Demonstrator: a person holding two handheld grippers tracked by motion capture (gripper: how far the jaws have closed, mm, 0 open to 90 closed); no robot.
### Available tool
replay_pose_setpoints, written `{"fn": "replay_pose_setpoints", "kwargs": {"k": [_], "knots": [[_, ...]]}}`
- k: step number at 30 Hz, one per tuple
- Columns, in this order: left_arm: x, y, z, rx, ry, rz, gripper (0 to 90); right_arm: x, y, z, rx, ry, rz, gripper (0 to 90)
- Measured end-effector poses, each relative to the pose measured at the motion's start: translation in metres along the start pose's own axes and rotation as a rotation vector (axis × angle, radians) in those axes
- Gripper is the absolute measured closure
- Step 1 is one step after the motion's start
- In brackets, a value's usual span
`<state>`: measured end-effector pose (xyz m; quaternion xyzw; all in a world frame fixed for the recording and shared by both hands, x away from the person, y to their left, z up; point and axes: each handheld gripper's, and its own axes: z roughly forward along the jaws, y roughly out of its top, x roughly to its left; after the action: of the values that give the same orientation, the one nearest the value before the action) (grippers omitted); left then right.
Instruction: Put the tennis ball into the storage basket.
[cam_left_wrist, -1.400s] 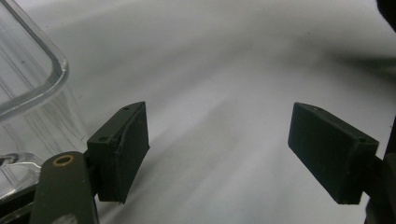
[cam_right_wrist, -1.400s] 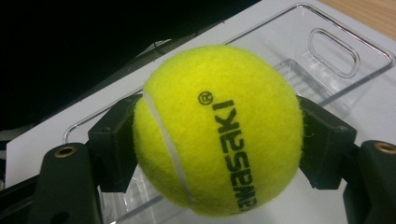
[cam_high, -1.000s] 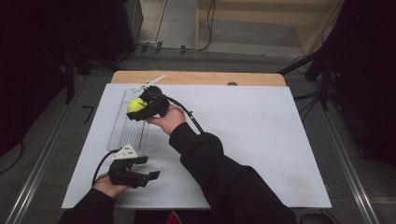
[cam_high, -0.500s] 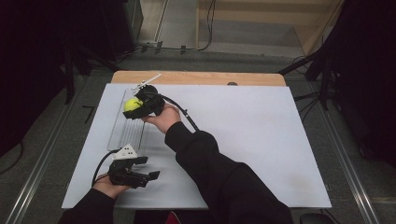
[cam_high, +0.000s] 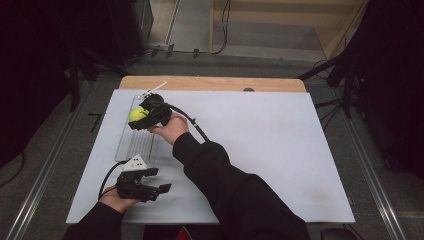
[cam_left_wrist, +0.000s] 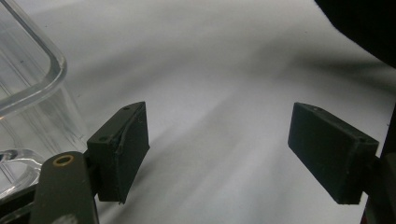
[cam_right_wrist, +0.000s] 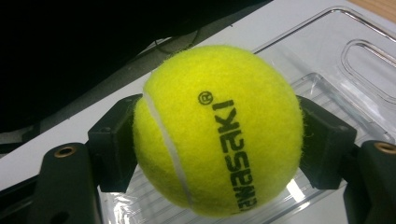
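Felt-covered and springy, the tennis ball (cam_right_wrist: 219, 128) should be light, slightly yielding and grippy, best pinched across its widest girth. It is bright yellow with a white seam and black lettering (the brand mark faces the camera). The right gripper (cam_high: 145, 116) fingers clamp it on both sides, above a clear plastic tray (cam_right_wrist: 355, 56) lying beyond them. The left gripper (cam_high: 150, 189) fingers stand spread apart, nothing between them, over the white bench (cam_high: 260, 135).

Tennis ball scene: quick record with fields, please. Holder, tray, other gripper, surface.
ball: yellow tennis ball, black lettering
held by: right gripper, jaws clamped on both sides
under ball: clear plastic tray, ball above its far end
left gripper: open, holding nothing, near tray's near end
surface: white sheet on wooden table
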<state>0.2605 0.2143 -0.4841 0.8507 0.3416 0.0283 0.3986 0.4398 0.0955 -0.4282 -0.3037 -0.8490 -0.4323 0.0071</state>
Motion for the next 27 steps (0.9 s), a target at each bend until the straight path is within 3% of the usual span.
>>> {"fn": "replay_pose_setpoints", "kwargs": {"k": [27], "knots": [[0.000,0.000,-0.001,-0.003,-0.004,0.001,21.2,0.002,-0.011,0.019,0.049,-0.016,0.006,23.2]]}}
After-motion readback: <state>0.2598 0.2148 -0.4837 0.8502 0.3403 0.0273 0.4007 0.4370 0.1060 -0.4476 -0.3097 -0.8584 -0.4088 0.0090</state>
